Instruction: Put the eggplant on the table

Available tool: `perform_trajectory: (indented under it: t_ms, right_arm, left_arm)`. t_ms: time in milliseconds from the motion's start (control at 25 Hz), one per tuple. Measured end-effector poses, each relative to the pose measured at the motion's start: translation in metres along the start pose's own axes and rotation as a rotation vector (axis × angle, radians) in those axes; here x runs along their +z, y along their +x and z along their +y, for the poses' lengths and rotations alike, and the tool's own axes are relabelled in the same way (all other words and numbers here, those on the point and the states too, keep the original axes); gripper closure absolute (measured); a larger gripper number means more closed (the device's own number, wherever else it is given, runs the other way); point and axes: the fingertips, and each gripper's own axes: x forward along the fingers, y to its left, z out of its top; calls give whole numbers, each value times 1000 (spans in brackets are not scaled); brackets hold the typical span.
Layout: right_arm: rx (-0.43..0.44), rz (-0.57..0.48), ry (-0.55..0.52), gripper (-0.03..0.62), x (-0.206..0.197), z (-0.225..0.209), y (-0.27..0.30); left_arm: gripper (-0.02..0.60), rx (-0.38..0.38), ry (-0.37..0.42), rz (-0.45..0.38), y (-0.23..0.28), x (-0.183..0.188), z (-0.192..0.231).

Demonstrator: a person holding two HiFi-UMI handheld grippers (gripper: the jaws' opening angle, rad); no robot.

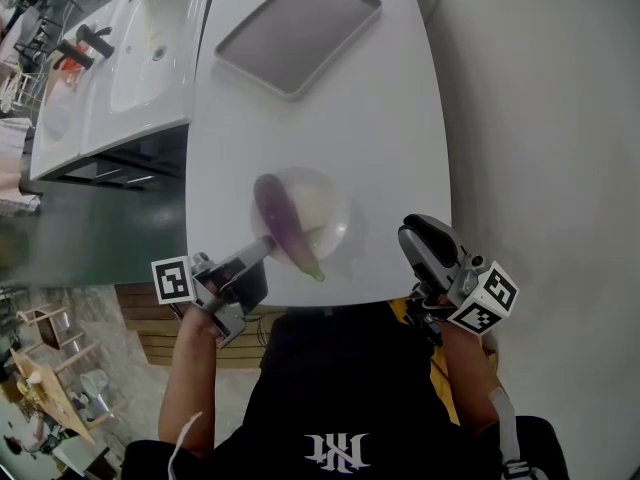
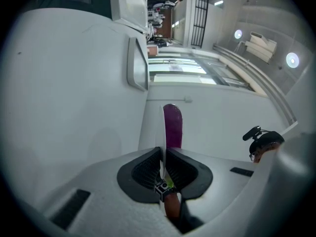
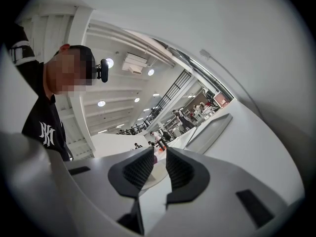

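A long purple eggplant (image 1: 285, 223) lies across a round white plate (image 1: 332, 200) near the front edge of the white table (image 1: 400, 118). My left gripper (image 1: 268, 243) comes in from the lower left and is shut on the plate's near rim. In the left gripper view the thin plate rim (image 2: 161, 127) stands edge-on between the pads (image 2: 153, 167), with the eggplant (image 2: 172, 125) just beyond. My right gripper (image 1: 425, 240) hovers at the table's front right corner, to the right of the plate. Its jaws (image 3: 159, 157) stand a little apart with nothing between them.
A grey rectangular tray (image 1: 297, 33) sits at the table's far end, also seen as the tray (image 3: 210, 130) in the right gripper view. A white sink unit (image 1: 150, 38) stands left of the table. The person's black shirt (image 1: 340, 398) is right against the front edge.
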Motion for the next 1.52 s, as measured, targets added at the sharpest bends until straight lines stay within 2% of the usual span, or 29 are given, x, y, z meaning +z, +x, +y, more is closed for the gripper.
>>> perform_trajectory:
  t_ms: [440, 680, 1080, 1520]
  right_arm:
    - [-33, 16, 15, 530, 2, -10, -10]
    - [-54, 25, 28, 530, -3, -33, -12]
    - [-63, 45, 50, 530, -8, -38, -18]
    - [-65, 66, 60, 530, -12, -34, -14]
  left_arm:
    - [557, 38, -7, 21, 21, 10, 26]
    - [557, 61, -14, 24, 38, 27, 54]
    - [557, 114, -11, 57, 56, 24, 83]
    - [557, 146, -20, 66, 53, 26, 95]
